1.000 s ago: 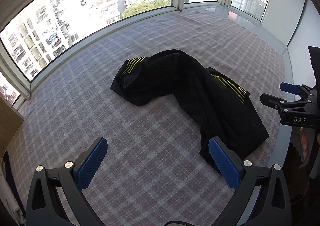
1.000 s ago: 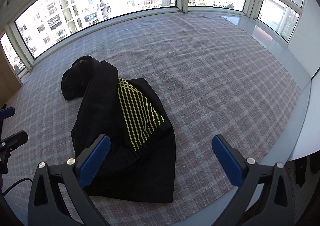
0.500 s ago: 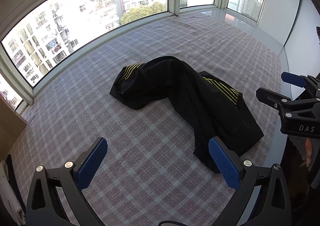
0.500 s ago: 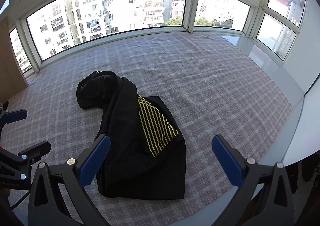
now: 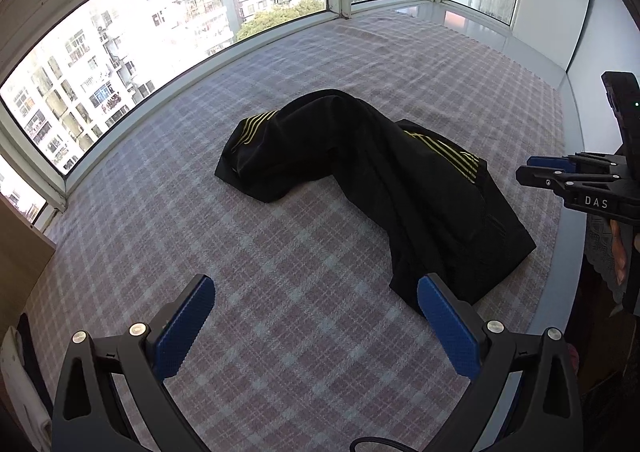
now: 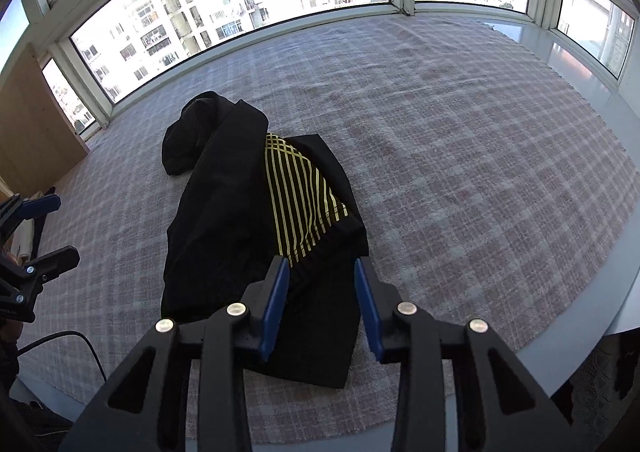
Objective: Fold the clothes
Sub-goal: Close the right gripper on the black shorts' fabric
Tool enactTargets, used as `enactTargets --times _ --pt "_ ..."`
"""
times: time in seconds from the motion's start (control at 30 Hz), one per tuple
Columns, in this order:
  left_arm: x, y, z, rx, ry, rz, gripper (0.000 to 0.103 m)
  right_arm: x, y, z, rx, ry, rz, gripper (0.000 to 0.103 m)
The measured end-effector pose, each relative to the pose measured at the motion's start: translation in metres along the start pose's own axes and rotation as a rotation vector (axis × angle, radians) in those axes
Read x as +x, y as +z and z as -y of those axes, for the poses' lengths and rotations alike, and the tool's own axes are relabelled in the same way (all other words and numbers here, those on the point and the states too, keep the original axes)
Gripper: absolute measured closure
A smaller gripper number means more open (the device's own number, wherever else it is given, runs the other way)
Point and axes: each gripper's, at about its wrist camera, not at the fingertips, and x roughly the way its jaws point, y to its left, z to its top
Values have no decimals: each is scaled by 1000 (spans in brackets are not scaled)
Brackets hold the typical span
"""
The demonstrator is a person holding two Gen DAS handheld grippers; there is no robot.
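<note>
A black garment with yellow stripes (image 5: pixel 380 179) lies crumpled on the plaid cloth (image 5: pixel 280 272). In the right wrist view the garment (image 6: pixel 224 219) has its striped panel facing up. My right gripper (image 6: pixel 320 266) hovers over the garment's near end. Its jaws are closing, with black fabric seen under the gap and neither pad pressing on it. From the left wrist view the right gripper (image 5: pixel 532 167) hangs in the air past the garment's right side. My left gripper (image 5: pixel 316 286) is wide open above bare plaid, its right pad close to the garment's near corner.
Windows ring the far side of the plaid cloth (image 6: pixel 480 171). A wooden cabinet (image 6: pixel 32 123) stands at the left. A grey ledge (image 5: pixel 568 211) runs along the cloth's right edge. A black cable (image 6: pixel 80 340) trails by the near left edge.
The right gripper's jaws have narrowed from wide apart to a small gap, and it has dropped closer over the garment's near end. The left gripper has hardly moved.
</note>
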Motion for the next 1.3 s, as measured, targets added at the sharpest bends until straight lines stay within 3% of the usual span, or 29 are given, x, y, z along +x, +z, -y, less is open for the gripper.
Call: enactTargets --times 0.1,0.27,0.7,0.83,1.1,1.3 --pt "7 -3 3 7 -2 -18 1 13 -8 -6 -82 -53 -32 69" --pt "19 -4 10 26 -13 -48 1 31 7 10 -21 -32 -38 69" --pt "25 -3 0 0 -1 -65 1 72 37 2 -106 -43 -104 69" --pt "26 -3 -1 -4 -2 -68 1 71 37 5 -100 -28 -118 77" --pt "26 -5 -1 -3 -11 -75 1 66 36 -10 -181 -78 -129 78" --pt "24 -5 -1 -10 -17 -71 1 71 38 -9 -161 -37 -158 90"
